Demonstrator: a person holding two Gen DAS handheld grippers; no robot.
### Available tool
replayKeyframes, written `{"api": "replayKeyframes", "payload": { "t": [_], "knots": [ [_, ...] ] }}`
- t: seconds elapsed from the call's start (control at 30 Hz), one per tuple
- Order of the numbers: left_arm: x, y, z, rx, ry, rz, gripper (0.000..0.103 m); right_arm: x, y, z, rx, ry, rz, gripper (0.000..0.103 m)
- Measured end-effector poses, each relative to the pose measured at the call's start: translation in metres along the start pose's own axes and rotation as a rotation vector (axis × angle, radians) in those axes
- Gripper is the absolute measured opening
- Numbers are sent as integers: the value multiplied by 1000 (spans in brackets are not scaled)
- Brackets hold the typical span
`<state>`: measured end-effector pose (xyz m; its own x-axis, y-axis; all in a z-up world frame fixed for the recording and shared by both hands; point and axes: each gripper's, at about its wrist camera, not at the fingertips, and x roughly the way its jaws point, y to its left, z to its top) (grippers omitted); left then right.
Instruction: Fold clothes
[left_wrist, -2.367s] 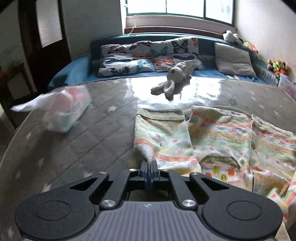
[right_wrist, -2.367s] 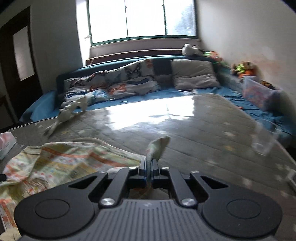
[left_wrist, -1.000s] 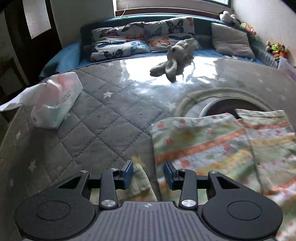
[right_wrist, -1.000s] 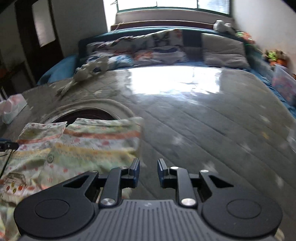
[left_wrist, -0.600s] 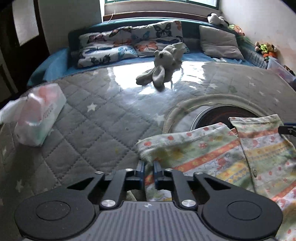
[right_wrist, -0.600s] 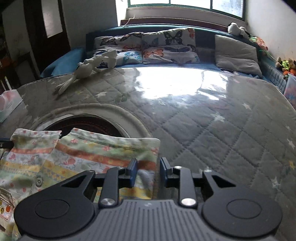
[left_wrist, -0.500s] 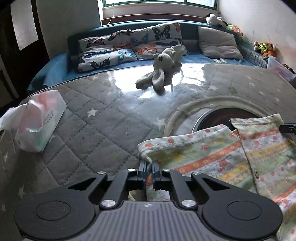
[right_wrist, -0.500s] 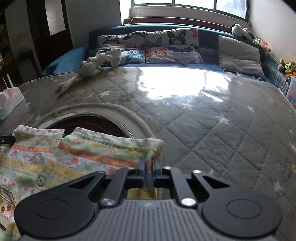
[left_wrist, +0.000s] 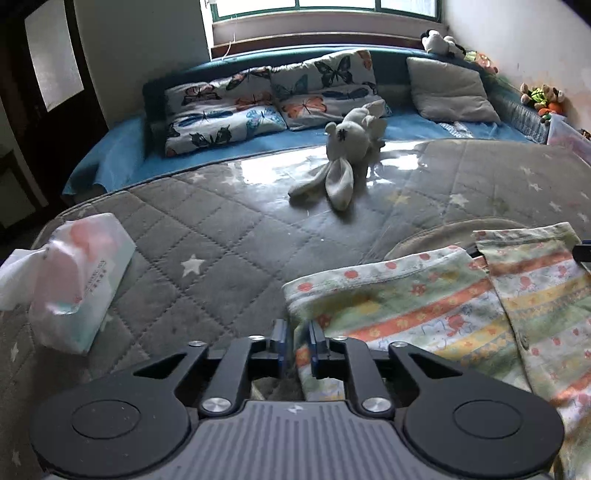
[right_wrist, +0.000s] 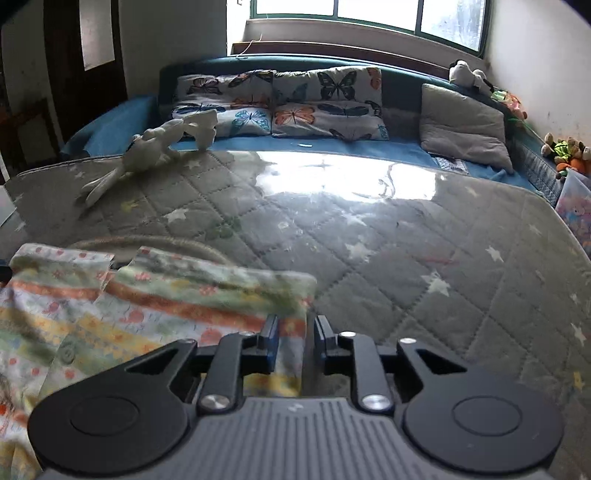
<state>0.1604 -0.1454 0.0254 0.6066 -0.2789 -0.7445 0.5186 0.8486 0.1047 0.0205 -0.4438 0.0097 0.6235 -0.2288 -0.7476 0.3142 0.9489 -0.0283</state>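
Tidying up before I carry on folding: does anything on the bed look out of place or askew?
The grey plush rabbit lies sprawled on the quilted mattress, away from the other toys along the wall. A tissue pack sits tilted near the left edge. The patterned garment lies flat.

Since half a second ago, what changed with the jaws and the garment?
Both grippers were clamped on the garment's side edges then. Now the left gripper and right gripper are opening their jaws, letting go; cloth edges lie between the pads. The garment stays flat on the quilt; the tissue pack and plush rabbit are unmoved.
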Motion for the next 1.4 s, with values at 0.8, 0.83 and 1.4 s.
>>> {"api": "replayKeyframes", "payload": {
  "t": [0.8, 0.83, 1.4],
  "knots": [
    [-109, 54, -104, -283, -108, 69, 7, -110, 101, -98, -228, 1, 201, 26],
    [-124, 60, -113, -317, -146, 63, 7, -112, 103, -102, -234, 2, 205, 26],
    [-158, 108, -152, -491, -114, 80, 45, -136, 212, -77, -381, -27, 535, 35]
  ]
}}
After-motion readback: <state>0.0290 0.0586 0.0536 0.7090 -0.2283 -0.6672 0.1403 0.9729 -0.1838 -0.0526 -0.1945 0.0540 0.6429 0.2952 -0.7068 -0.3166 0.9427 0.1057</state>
